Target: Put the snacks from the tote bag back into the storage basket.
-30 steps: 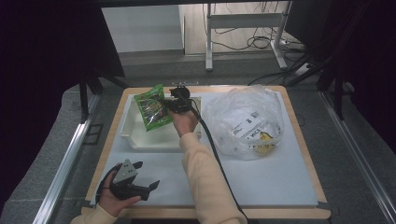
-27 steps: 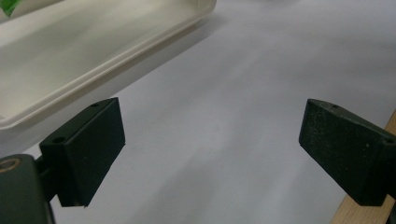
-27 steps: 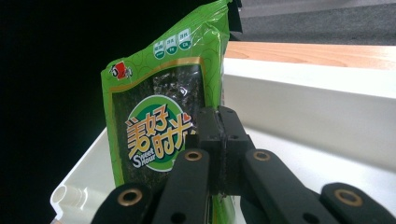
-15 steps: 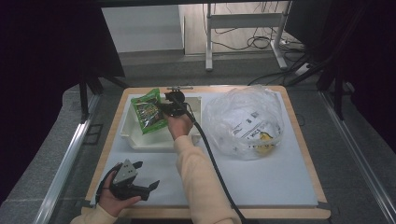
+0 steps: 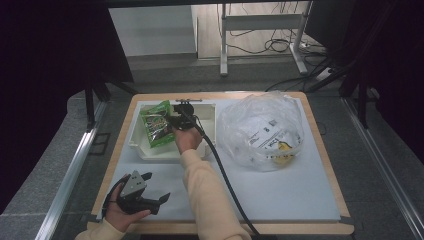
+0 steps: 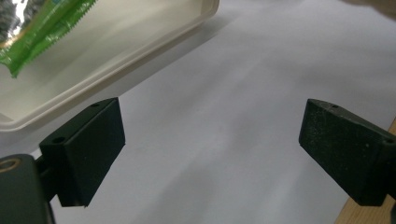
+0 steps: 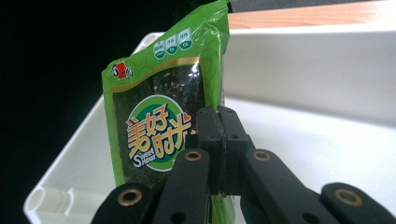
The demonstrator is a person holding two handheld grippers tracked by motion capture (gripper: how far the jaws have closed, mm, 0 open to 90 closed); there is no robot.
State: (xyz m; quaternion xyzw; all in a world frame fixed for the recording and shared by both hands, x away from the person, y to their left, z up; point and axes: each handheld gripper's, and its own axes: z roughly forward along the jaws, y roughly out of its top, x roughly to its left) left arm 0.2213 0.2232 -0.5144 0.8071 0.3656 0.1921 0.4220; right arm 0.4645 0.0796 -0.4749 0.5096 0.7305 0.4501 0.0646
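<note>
A green snack packet (image 5: 156, 129) stands tilted in the left half of the white tray (image 5: 165, 156). My right gripper (image 5: 172, 121) is shut on the packet's right edge, low inside the tray. In the right gripper view the closed jaws pinch that edge of the packet (image 7: 154, 135), with the tray wall (image 7: 303, 70) behind it. My left gripper (image 5: 161, 200) rests in a hand at the table's near left, open. Its view shows the gripper (image 6: 210, 149) with nothing between the jaws, over white mat, with the tray corner (image 6: 93, 56) and the packet's tip (image 6: 42, 23) beyond.
A large clear plastic bag (image 5: 262, 130) with printed items inside lies right of the tray. The white mat (image 5: 280, 190) covers the wooden tabletop. The right gripper's black cable (image 5: 225, 175) trails across the mat toward the near edge.
My right gripper has come down and a little left with the packet, lowering it into the tray. The left gripper has stayed put.
</note>
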